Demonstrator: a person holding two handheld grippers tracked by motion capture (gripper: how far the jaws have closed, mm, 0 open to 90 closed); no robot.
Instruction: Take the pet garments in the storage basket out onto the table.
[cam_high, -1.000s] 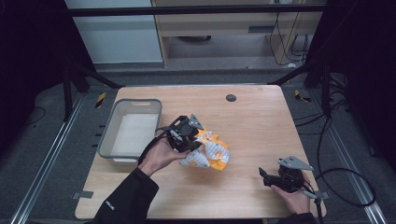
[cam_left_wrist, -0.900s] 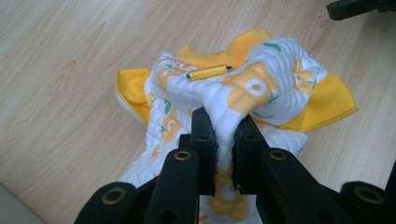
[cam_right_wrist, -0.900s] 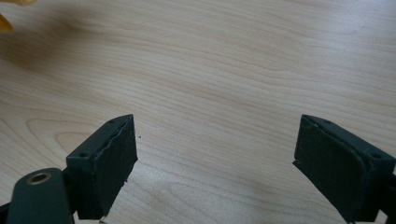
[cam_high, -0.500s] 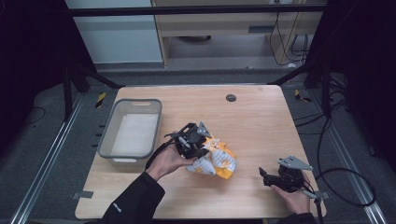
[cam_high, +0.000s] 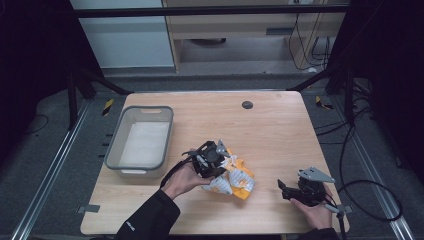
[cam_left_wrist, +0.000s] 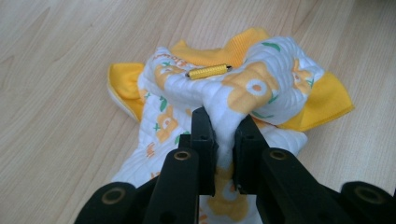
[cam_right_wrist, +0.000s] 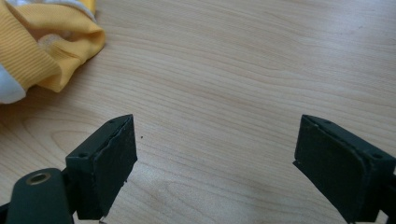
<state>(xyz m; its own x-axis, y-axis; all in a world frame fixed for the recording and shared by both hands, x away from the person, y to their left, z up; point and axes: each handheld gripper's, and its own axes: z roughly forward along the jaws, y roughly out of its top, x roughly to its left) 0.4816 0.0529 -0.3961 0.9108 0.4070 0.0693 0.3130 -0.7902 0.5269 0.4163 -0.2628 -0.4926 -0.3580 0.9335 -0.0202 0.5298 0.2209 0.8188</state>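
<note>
A small white garment with orange print and yellow cuffs (cam_high: 234, 178) lies crumpled on the wooden table (cam_high: 270, 125), front of centre. My left gripper (cam_high: 218, 163) is shut on a fold of it; in the left gripper view the white cloth (cam_left_wrist: 224, 123) is pinched between the two black jaws, with a yellow toggle (cam_left_wrist: 208, 71) just beyond. My right gripper (cam_high: 283, 188) rests low at the front right, jaws open and empty, pointing left toward the garment. In the right gripper view a yellow cuff (cam_right_wrist: 51, 46) lies at the upper left, apart from my right gripper (cam_right_wrist: 215, 163).
A grey plastic bin (cam_high: 141, 142) with a white lining stands on the table's left side. A dark round grommet (cam_high: 247, 104) sits near the far edge. Cables (cam_high: 370, 200) trail off the table's right side.
My left gripper has carried the garment down and toward the front right, and the cloth now rests on the table. The right gripper has stayed put.
</note>
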